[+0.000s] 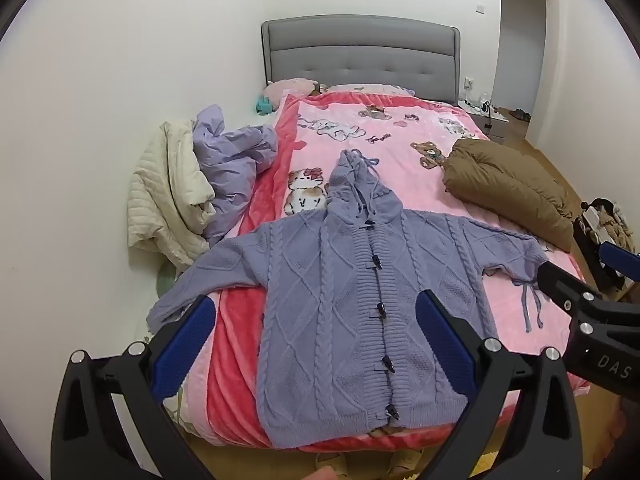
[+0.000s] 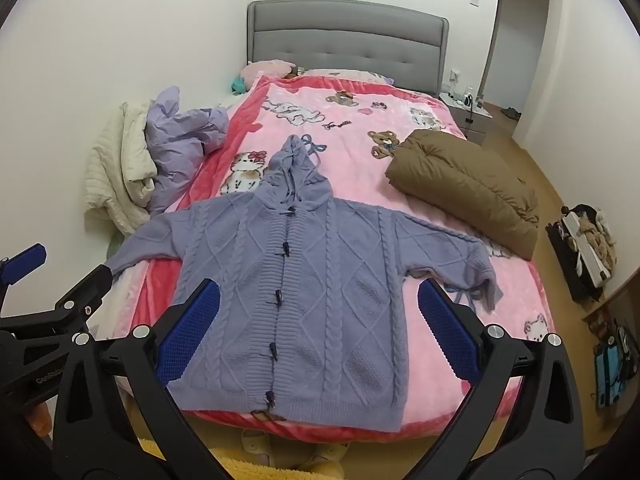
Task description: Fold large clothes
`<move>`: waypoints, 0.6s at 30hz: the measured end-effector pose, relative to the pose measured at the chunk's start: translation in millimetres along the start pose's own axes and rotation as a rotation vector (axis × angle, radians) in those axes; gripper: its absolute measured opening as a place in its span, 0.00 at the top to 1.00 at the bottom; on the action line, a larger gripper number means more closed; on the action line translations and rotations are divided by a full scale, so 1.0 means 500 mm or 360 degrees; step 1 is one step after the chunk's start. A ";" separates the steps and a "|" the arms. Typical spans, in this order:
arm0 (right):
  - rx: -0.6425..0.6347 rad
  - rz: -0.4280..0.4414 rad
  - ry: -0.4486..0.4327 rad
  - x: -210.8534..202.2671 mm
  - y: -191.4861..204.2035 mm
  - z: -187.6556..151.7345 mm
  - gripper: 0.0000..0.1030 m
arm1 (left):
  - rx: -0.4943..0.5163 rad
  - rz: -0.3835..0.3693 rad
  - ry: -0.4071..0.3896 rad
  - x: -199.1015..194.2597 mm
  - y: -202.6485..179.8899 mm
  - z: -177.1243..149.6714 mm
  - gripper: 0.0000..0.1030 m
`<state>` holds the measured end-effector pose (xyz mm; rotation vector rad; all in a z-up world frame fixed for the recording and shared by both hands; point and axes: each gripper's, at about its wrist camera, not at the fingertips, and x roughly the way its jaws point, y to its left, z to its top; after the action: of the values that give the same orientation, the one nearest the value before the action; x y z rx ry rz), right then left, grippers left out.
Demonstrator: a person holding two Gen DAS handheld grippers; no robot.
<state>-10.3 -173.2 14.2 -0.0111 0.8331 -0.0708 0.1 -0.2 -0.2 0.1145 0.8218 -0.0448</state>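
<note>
- Lying flat, face up, on the near end of the bed: a lavender cable-knit cardigan (image 1: 340, 304), hem toward the cameras, hood (image 1: 356, 184) pointing to the headboard.
- Front closed with dark toggle buttons (image 1: 378, 262) down a ribbed placket; drawstrings hang from the hood.
- Both sleeves spread out sideways; the picture-right cuff has a tied bow (image 1: 530, 300), the picture-left cuff droops over the bed's edge.
- Hem reaches the foot edge of the mattress.
- Left gripper (image 1: 316, 334) hovers above the cardigan's lower half, jaws spread wide, nothing between the blue pads.
- Right gripper (image 2: 320, 320) likewise wide open and empty, hovering over the hem area; each gripper shows at the edge of the other's view.
- Blanket (image 2: 352, 128) is pink with cartoon bears and cats, red border.
- Brown puffer jacket (image 2: 468, 184) lies folded on the bed's right side, apart from the cardigan.
- Cream quilt (image 2: 116, 168) and a lilac garment (image 2: 180, 140) are piled at the left against the wall.
- Grey tufted headboard (image 2: 348, 32), white walls, doorway at right, wood floor, nightstand (image 2: 468, 110) beside the bed.
</note>
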 end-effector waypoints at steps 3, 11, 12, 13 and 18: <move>0.0007 -0.0001 -0.0003 0.000 -0.001 0.000 0.08 | -0.0004 -0.0004 -0.0005 0.000 0.000 0.000 0.04; 0.0010 -0.0002 0.0000 -0.001 0.000 0.001 0.08 | -0.0002 -0.0004 -0.0008 -0.001 0.000 0.000 0.04; 0.0009 0.0003 0.0000 -0.002 0.000 0.001 0.08 | -0.0001 -0.0005 -0.0009 -0.001 0.000 0.000 0.04; 0.0008 0.0005 -0.0001 -0.002 0.000 0.002 0.08 | -0.0002 -0.0001 -0.0011 -0.001 0.000 0.000 0.04; 0.0008 0.0004 0.0001 -0.003 0.000 0.003 0.08 | -0.0002 -0.0002 -0.0011 -0.001 0.000 0.000 0.04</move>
<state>-10.1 -173.0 16.3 -0.0051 0.8338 -0.0707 -0.2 -0.1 0.1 0.1125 0.8150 -0.0457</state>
